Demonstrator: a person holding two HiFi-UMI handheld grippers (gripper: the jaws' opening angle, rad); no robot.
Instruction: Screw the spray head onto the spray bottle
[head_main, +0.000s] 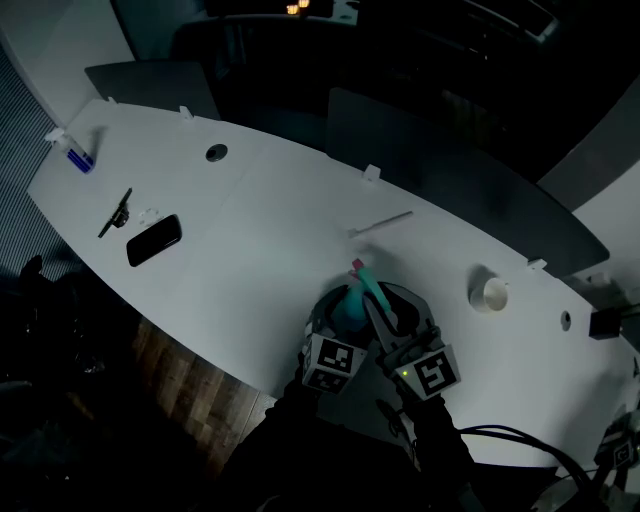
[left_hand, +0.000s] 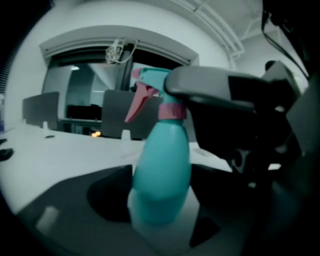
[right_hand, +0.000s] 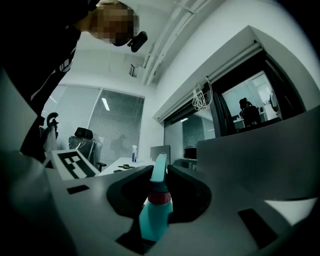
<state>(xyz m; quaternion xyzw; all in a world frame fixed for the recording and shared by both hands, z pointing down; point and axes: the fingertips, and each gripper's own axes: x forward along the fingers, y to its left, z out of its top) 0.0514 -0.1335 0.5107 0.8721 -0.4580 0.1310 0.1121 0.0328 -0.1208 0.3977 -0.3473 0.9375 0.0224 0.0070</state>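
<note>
- standing upright near the bench's (head_main: 260, 240) near edge, the spray bottle (left_hand: 162, 170) is clasped round its lower body by the left tongs (left_hand: 160, 202), which are spread wide; whether its base rests on the bench cannot be told.
- the spray head (head_main: 360, 275) is pinched from above by the right tongs (right_hand: 161, 172), which are closed about halfway on its narrow top.
- cross-threading is judged the main risk, should the head be turned while tilted off the neck.
- the bottle could spin with the head, since a smooth rounded body is gripped with little flat contact.
- the pink trigger (left_hand: 137, 102) could be caught against a jaw during a turn.
- the bottle is seen as teal, glossy plastic, bulbous below and tapering to a pink collar (right_hand: 160, 196).
- the head is teal, slim and angular.
- the bench is matte, pale and curved along its edge; a dark flat phone (head_main: 153, 240) lies well apart.
</note>
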